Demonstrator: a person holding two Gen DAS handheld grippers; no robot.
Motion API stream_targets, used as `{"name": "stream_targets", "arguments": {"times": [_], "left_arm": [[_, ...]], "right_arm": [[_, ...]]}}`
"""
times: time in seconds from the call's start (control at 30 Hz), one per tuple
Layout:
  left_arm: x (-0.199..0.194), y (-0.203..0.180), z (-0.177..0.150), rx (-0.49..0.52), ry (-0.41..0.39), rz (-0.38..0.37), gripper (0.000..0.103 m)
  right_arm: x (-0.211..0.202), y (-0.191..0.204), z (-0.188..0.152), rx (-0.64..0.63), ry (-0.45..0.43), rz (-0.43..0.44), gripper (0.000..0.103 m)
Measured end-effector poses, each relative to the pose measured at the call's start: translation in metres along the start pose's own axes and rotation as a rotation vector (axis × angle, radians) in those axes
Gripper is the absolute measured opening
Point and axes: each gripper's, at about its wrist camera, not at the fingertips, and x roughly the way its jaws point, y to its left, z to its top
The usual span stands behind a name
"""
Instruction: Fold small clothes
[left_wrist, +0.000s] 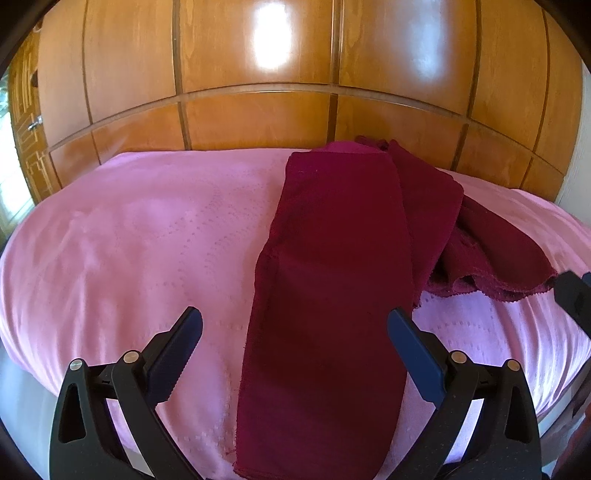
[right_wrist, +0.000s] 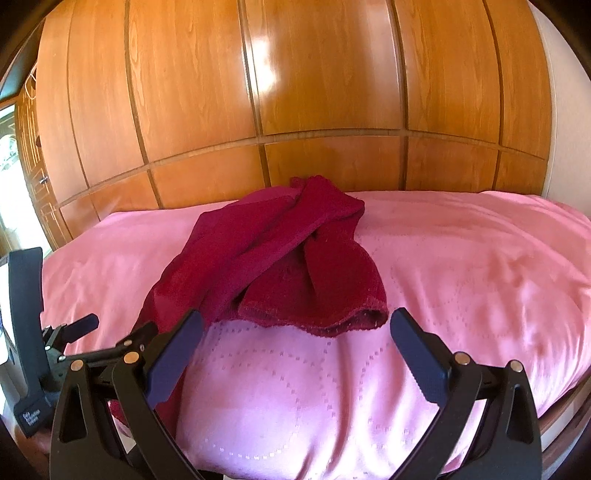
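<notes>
Lying across the pink bed (left_wrist: 122, 236), in front of the wooden wardrobe (left_wrist: 258, 118), the dark red garment (left_wrist: 332, 280) is only partly in order: one long flat strip runs toward the near edge of the bed, while the rest is bunched and twisted on the right side, ending in a loose hemmed edge (right_wrist: 314, 325). The biggest risk, as I judge it, is dragging: the bedcover looks smooth and slippery, so a pull on one end could slide the whole garment instead of folding it, or send the long strip off the near edge. Next, a grab at the bunched part may take several layers at once and lock the twist into the fold. Smaller still, a deep pinch could catch the bedcover along with the cloth. The left gripper (left_wrist: 295, 328) hovers over the strip with fingers spread and empty; the right gripper (right_wrist: 295, 328), facing the hem, is likewise spread and holds nothing.
</notes>
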Motion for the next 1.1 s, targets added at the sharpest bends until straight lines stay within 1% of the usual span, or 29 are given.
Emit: {"name": "stream_targets", "arguments": {"times": [0.47,0.6,0.67,0.73,0.8,0.83,0.9,0.93,1.03,1.1], "left_arm": [[0.006,-0.005,-0.003,0.025,0.017,-0.012,0.099],[0.010,-0.007,-0.003,0.031,0.024,-0.021,0.099],[0.013,-0.008,-0.004,0.039,0.039,-0.036,0.099],[0.017,-0.011,-0.007,0.051,0.051,-0.049,0.095],[0.021,-0.015,-0.009,0.072,0.064,-0.060,0.083],[0.025,-0.017,-0.011,0.087,0.078,-0.064,0.083],[0.032,-0.020,-0.014,0.105,0.102,-0.084,0.078],[0.033,-0.021,-0.016,0.110,0.103,-0.085,0.078],[0.037,-0.022,-0.019,0.123,0.103,-0.088,0.078],[0.040,-0.020,-0.020,0.119,0.103,-0.098,0.076]], "right_arm": [[0.000,-0.007,0.013,0.004,-0.038,-0.005,0.101],[0.003,-0.012,0.017,0.012,-0.040,-0.001,0.101],[0.004,-0.013,0.019,0.018,-0.040,0.003,0.101],[0.008,-0.015,0.022,0.031,-0.036,0.022,0.101],[0.011,-0.017,0.026,0.049,-0.032,0.039,0.101],[0.015,-0.018,0.029,0.060,-0.026,0.052,0.100],[0.023,-0.018,0.034,0.078,-0.009,0.090,0.086],[0.030,-0.016,0.039,0.086,0.005,0.114,0.084],[0.050,-0.015,0.048,0.122,0.044,0.154,0.070],[0.067,-0.013,0.051,0.140,0.073,0.167,0.065]]}}
